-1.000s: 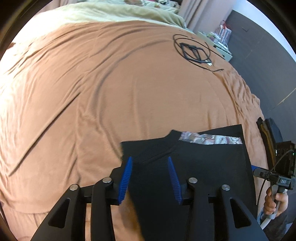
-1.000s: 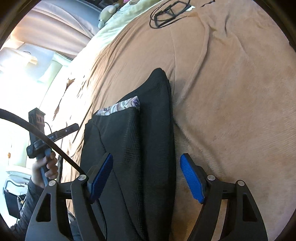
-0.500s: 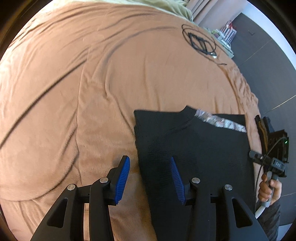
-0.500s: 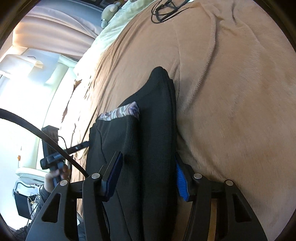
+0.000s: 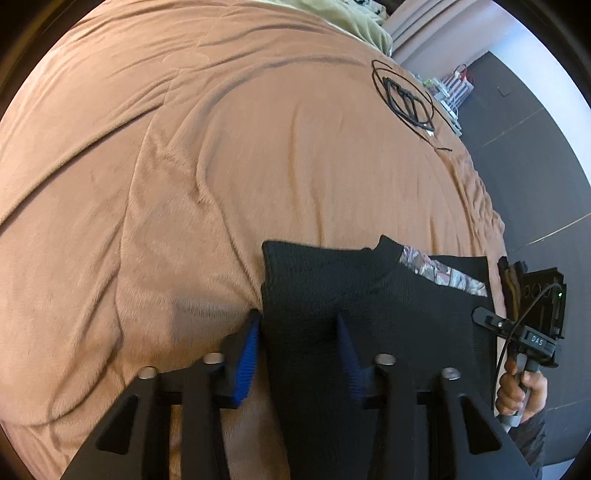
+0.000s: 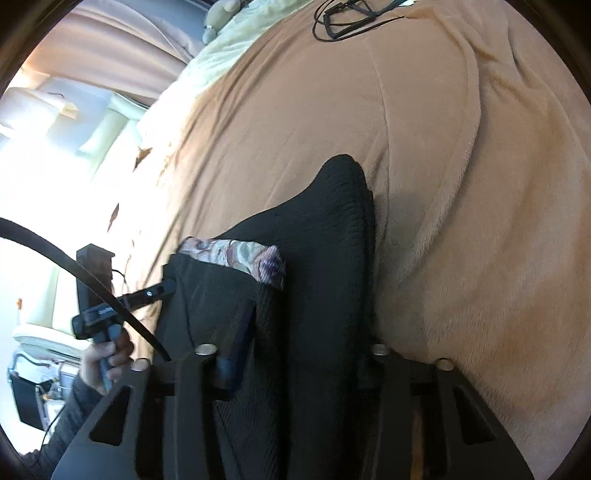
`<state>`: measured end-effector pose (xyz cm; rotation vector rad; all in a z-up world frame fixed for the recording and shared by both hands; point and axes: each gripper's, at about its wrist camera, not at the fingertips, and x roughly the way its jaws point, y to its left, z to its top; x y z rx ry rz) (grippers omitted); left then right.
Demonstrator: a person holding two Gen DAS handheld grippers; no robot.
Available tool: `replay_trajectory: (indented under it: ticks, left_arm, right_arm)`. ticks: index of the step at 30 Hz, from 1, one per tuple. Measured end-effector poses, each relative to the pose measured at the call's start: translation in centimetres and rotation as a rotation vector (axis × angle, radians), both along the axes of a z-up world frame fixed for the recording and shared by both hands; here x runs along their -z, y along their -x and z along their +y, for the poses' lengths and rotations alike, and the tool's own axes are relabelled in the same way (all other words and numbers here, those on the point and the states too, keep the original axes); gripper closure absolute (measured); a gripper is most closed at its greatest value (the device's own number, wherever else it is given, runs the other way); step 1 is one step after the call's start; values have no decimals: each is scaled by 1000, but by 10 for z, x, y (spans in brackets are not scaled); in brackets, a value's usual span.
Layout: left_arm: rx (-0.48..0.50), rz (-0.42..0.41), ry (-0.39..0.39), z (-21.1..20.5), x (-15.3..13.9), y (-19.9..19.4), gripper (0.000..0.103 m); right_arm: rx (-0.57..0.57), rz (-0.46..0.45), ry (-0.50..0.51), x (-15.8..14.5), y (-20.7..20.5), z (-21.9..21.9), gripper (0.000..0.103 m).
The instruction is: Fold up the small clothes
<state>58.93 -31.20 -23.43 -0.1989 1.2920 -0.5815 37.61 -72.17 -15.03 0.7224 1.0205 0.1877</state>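
A small black knit garment (image 5: 369, 314) with a patterned inner band (image 5: 443, 273) lies partly folded on the brown blanket (image 5: 221, 184). My left gripper (image 5: 299, 347) straddles its left edge, fingers a little apart, with cloth between the blue pads (image 5: 247, 354). In the right wrist view the same garment (image 6: 325, 277) runs up the middle and the patterned band (image 6: 240, 254) shows. My right gripper (image 6: 299, 354) has its fingers closed in on a raised fold of the black cloth; the right pad is hidden by it.
A coil of black cable (image 5: 406, 99) lies at the far side of the bed, also in the right wrist view (image 6: 343, 14). Pale green bedding (image 6: 229, 48) lies at the head. Dark floor (image 5: 535, 166) lies beyond the bed's right edge.
My left gripper slid forward onto the garment's left edge. My right gripper narrowed from wide open onto the garment's fold and the cloth bunched up between its fingers.
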Motion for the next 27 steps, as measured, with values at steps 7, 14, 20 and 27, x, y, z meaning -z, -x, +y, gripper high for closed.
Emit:
replay_trajectory:
  ticks: [7, 14, 20, 27]
  left_arm:
    - [13, -57, -25, -6, -22, 7, 91]
    - [12, -88, 3, -3, -52, 17, 93]
    - [24, -121, 20, -3, -77, 33, 93]
    - [20, -148, 42, -1, -102, 46, 93]
  right_arm:
    - [5, -23, 113, -30, 11, 19, 91]
    - [-2, -67, 160, -65, 31, 40, 98]
    - [-17, -104, 179, -89, 51, 52, 99]
    - [-13, -151, 191, -111, 81, 44, 99]
